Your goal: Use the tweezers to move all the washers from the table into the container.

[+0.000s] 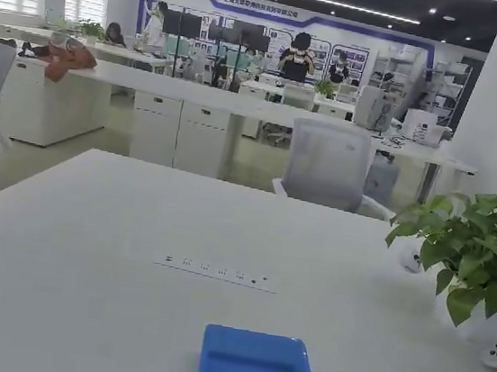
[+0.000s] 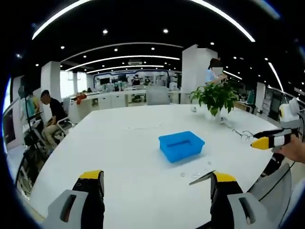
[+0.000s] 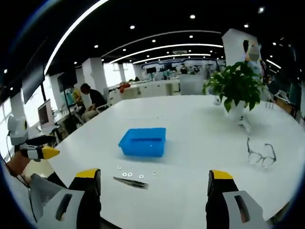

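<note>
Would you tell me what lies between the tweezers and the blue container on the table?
In the right gripper view, a few small washers lie scattered between the tweezers and the blue container.

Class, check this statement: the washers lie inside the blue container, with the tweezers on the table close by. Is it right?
No. The washers lie on the table, beside the tweezers, outside the container; the right gripper view shows it.
</note>
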Demonstrator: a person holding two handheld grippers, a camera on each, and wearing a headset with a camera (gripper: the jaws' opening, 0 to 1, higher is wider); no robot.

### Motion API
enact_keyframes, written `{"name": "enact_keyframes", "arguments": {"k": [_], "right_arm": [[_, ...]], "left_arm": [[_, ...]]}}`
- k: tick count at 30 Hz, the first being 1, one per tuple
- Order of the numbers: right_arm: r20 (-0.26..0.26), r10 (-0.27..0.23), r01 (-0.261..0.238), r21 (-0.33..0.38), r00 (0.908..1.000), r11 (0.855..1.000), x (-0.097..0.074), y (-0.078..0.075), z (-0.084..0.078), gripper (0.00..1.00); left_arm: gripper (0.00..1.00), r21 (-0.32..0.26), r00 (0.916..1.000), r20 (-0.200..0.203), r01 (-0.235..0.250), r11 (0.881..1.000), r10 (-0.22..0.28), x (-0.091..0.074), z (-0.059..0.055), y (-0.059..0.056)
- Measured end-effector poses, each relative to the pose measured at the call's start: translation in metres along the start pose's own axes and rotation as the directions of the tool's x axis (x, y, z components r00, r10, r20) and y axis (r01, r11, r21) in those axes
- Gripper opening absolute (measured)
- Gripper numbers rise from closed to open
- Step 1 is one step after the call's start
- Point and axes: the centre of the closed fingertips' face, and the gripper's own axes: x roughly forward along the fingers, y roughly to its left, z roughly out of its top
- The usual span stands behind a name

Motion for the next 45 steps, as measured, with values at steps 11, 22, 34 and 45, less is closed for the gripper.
{"name": "enact_keyframes", "arguments": {"k": [11, 22, 34, 45], "right_arm": [[-0.005, 0.001, -0.001, 0.022, 1.0, 1.0, 0.0008, -0.0022, -0.0012, 0.99], [-0.01, 0.024, -0.023, 0.047, 0.9997, 0.999, 0.0002, 0.0002, -0.005, 0.99], [-0.002, 0.015, -0.014, 0.059, 0.9999, 0.998, -0.0028, -0.0081, -0.004, 0.99], [-0.015, 0.038, -0.038, 0.019, 0.9992, 0.999, -0.0004, -0.0046, -0.0046, 0.99]], "left_arm": [[0.99, -0.004, 1.0, -0.002, -0.009, 1.0, 0.009, -0.0011, 0.0001, 0.0021], [0.99, 0.011, 0.9999, -0.002, -0.012, 1.0, 0.012, -0.0029, 0.0015, -0.0005], [0.99, 0.021, 0.9999, -0.012, -0.008, 1.0, 0.008, 0.0003, 0.0016, -0.005], [0.99, 0.028, 0.9996, -0.018, -0.02, 0.999, 0.021, -0.0035, 0.0005, -0.0029]]}}
